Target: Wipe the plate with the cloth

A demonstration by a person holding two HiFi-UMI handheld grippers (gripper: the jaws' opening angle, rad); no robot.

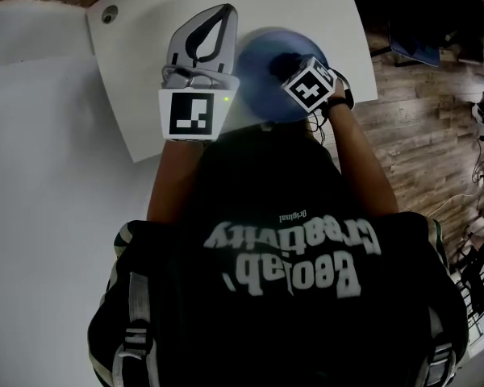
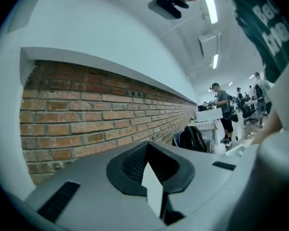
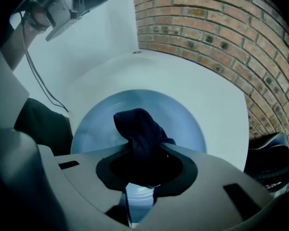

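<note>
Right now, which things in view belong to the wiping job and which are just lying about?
In the job: round blue plate; dark navy cloth, pinched in the right tongs.
Lying about: black backpack; round grey grommet in the white table.

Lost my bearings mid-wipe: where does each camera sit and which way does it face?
Head view: on the person's head, looking down on torso and plate.
Left gripper view: on left tongs, facing brick wall; jaws shut, empty.
Right gripper view: on right tongs, facing the plate, clamping cloth.
Shared: head and right views show the plate.
</note>
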